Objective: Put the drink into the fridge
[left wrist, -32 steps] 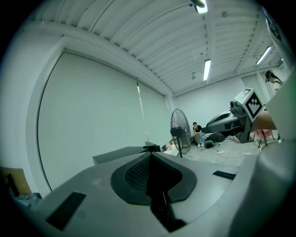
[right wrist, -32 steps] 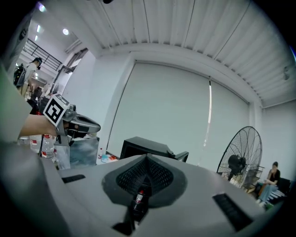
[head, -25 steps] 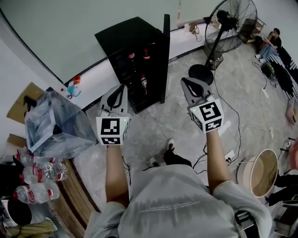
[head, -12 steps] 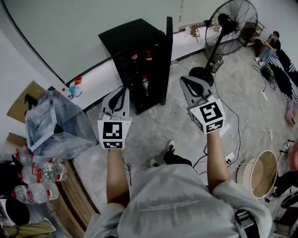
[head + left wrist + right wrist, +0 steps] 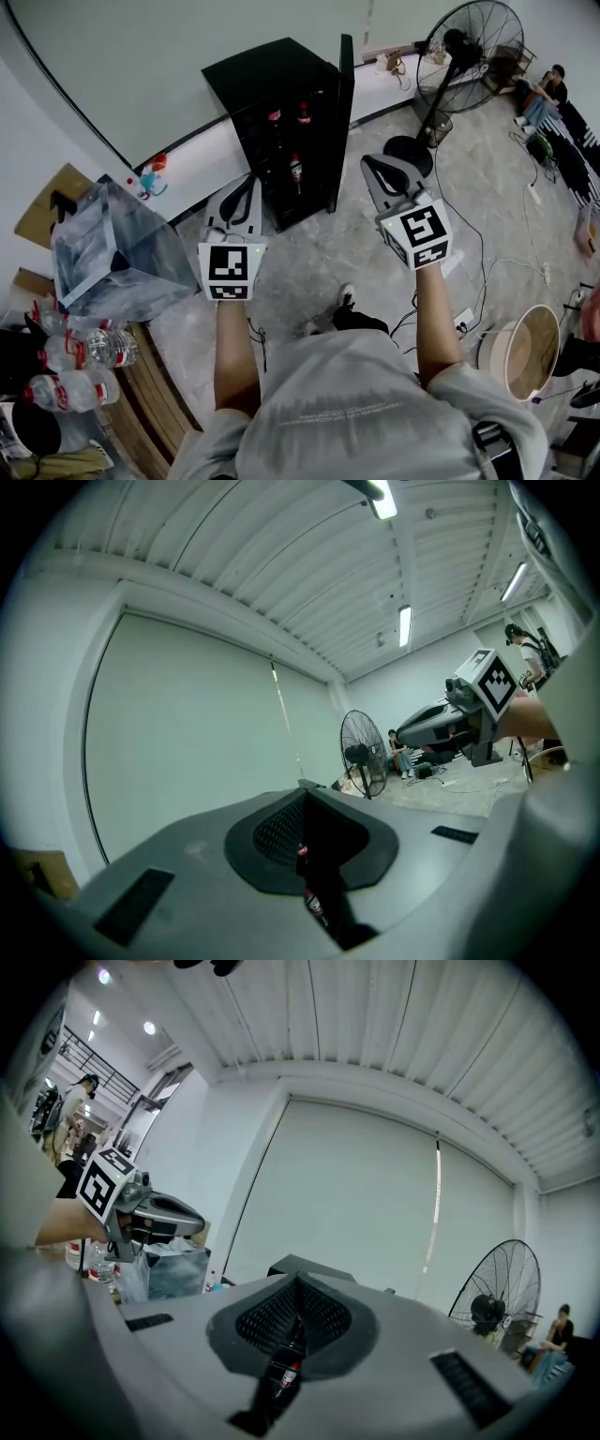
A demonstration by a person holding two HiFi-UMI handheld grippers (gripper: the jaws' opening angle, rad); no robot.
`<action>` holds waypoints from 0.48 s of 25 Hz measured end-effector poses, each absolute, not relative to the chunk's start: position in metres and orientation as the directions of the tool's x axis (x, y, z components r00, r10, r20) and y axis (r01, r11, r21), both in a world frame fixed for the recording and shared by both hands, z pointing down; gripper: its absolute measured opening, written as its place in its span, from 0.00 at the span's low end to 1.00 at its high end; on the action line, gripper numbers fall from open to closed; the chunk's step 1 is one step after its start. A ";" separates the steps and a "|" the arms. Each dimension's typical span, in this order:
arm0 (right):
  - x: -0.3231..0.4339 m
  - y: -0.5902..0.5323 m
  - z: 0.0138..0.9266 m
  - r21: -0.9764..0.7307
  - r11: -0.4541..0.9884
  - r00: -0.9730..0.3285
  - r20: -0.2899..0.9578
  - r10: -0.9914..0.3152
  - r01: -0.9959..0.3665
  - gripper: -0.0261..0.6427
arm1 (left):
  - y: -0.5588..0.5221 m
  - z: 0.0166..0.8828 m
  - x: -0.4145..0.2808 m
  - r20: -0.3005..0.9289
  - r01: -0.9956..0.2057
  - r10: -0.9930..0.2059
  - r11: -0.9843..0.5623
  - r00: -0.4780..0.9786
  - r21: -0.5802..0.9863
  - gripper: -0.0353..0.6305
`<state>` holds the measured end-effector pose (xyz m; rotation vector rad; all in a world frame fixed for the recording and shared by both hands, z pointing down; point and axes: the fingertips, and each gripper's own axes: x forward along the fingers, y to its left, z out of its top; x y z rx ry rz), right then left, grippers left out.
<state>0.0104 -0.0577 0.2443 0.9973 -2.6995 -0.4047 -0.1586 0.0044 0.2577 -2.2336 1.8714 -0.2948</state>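
Observation:
The black fridge [image 5: 267, 80] stands against the wall with its door [image 5: 343, 103] swung open. Red-labelled drink bottles stand on its shelves: two on the upper one [image 5: 275, 116] and one lower down [image 5: 295, 170]. My left gripper [image 5: 246, 180] hovers in front of the fridge's left side, shut and empty. My right gripper [image 5: 371, 163] is level with it, just right of the door, also shut and empty. In the left gripper view the left gripper [image 5: 302, 797] leaves only a slit, with a fridge bottle [image 5: 314, 907] showing through it. The right gripper [image 5: 298, 1283] frames another bottle [image 5: 285, 1371].
Clear water bottles [image 5: 92, 347] lie on a wooden bench at the left, beside a clear plastic bag [image 5: 112, 248]. A standing fan [image 5: 469, 45] is at the right of the fridge. Cables [image 5: 487, 267] cross the floor, a round bin [image 5: 525, 349] stands at the right, and a person [image 5: 547, 89] sits far off.
Both grippers stay shut and side by side. The fridge has shifted slightly to the right in the head view; nothing was taken hold of or let go.

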 end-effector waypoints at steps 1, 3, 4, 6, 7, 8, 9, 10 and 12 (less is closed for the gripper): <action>0.010 -0.059 0.245 0.336 0.728 -0.738 0.125 -0.663 -0.597 0.04 | 0.003 0.259 -0.159 0.020 -0.942 -0.985 -0.173 0.174 -0.288 0.07; 0.010 -0.061 0.247 0.337 0.726 -0.735 0.130 -0.666 -0.599 0.04 | 0.001 0.260 -0.161 0.023 -0.941 -0.984 -0.175 0.176 -0.290 0.07; 0.010 -0.063 0.247 0.336 0.726 -0.733 0.131 -0.667 -0.600 0.04 | -0.001 0.259 -0.161 0.022 -0.941 -0.984 -0.176 0.177 -0.291 0.07; 0.009 -0.066 0.247 0.336 0.724 -0.731 0.134 -0.669 -0.602 0.04 | -0.004 0.258 -0.162 0.018 -0.940 -0.984 -0.174 0.177 -0.293 0.07; 0.009 -0.068 0.248 0.337 0.724 -0.730 0.136 -0.670 -0.602 0.04 | -0.006 0.258 -0.163 0.017 -0.940 -0.984 -0.174 0.177 -0.293 0.07; 0.009 -0.069 0.248 0.338 0.724 -0.729 0.137 -0.671 -0.602 0.04 | -0.008 0.258 -0.163 0.017 -0.940 -0.984 -0.174 0.176 -0.293 0.07; 0.009 -0.070 0.249 0.339 0.723 -0.728 0.138 -0.671 -0.602 0.04 | -0.009 0.258 -0.164 0.018 -0.940 -0.984 -0.174 0.176 -0.293 0.07; 0.008 -0.071 0.249 0.339 0.723 -0.728 0.139 -0.672 -0.602 0.04 | -0.011 0.259 -0.164 0.019 -0.941 -0.984 -0.175 0.177 -0.291 0.07; 0.006 -0.075 0.249 0.340 0.722 -0.727 0.140 -0.673 -0.603 0.04 | -0.015 0.260 -0.166 0.020 -0.942 -0.984 -0.178 0.180 -0.286 0.07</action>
